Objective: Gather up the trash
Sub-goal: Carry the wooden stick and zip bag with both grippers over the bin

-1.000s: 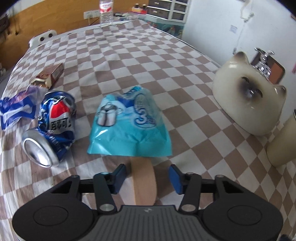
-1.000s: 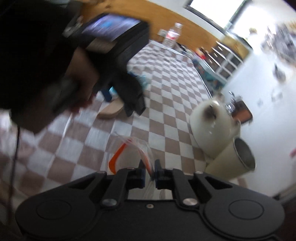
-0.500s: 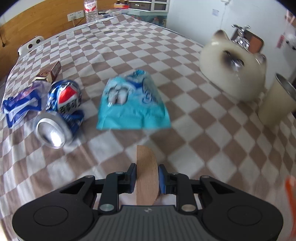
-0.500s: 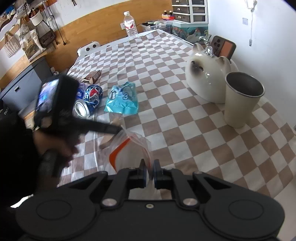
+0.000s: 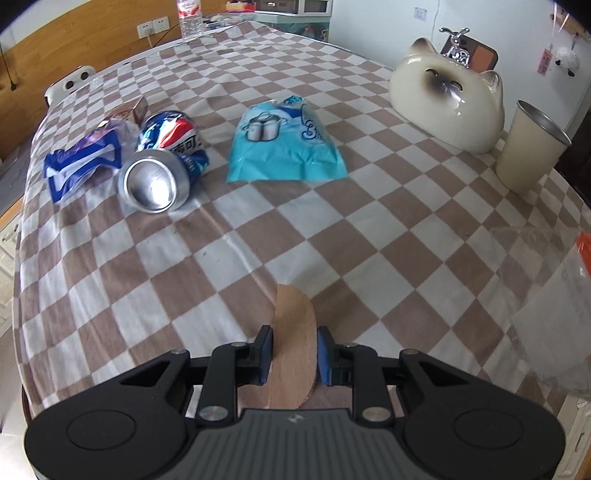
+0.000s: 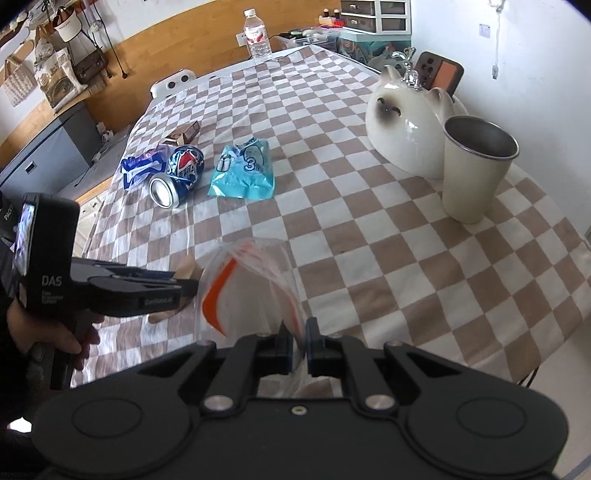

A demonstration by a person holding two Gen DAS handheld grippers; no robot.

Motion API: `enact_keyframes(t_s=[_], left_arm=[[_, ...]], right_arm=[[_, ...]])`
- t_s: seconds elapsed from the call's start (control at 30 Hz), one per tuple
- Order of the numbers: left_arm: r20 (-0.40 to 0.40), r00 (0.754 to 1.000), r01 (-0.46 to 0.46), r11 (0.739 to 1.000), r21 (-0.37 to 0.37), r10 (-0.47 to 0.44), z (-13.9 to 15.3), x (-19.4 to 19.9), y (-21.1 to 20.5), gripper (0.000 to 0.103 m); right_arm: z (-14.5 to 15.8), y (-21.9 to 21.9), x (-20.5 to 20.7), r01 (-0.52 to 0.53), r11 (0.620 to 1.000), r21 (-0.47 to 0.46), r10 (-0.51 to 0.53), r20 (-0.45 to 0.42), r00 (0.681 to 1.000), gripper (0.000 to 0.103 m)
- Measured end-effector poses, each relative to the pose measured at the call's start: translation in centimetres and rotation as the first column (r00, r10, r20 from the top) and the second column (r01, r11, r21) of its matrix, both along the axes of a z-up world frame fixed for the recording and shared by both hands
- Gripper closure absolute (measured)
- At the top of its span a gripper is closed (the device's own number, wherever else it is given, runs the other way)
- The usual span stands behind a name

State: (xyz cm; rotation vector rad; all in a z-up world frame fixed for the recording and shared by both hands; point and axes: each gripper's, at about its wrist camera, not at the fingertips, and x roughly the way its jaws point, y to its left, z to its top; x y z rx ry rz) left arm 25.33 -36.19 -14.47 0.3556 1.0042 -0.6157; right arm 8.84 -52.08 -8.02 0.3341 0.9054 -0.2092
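My left gripper (image 5: 293,350) is shut on a flat, rounded wooden piece (image 5: 293,314), held just above the checked tablecloth (image 5: 221,258). My right gripper (image 6: 300,343) is shut on the rim of a clear plastic bag (image 6: 243,280) with an orange strip. The bag's mouth gapes toward the left gripper (image 6: 184,282), whose wooden piece (image 6: 186,271) is right beside it. Farther back lie a crushed Pepsi can (image 5: 162,162), a light blue packet (image 5: 284,144), a blue-and-white wrapper (image 5: 81,162) and a small brown box (image 5: 129,109).
A cream cat-shaped ceramic (image 5: 447,99) and a metal-lined cup (image 5: 528,147) stand at the table's right side. At the far edge stands a water bottle (image 6: 256,33). A person's hand (image 6: 48,332) grips the left tool. The table's near edge is close below both grippers.
The left gripper closed on the wooden piece and drew back from the blue packet toward the bag. The right gripper rolled upright, so the bag now hangs beside the left gripper.
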Motion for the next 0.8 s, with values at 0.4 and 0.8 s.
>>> enact_keyframes(t_s=[0.4, 0.8], left_arm=[[-0.008, 0.999, -0.035, 0.998, -0.042, 0.035, 1.1, -1.1, 1.5, 0.076], [0.103, 0.991, -0.068, 0.982, -0.178, 0.088, 7.6, -4.0, 4.6, 0.076]], right_arm=[[0.2, 0.7, -0.5, 0.019, 0.999, -0.025, -0.019, 0.012, 1.0, 0.096], [1.8, 1.7, 0.4, 0.006, 0.998, -0.059, -0.002, 0.069, 0.998, 0.096]])
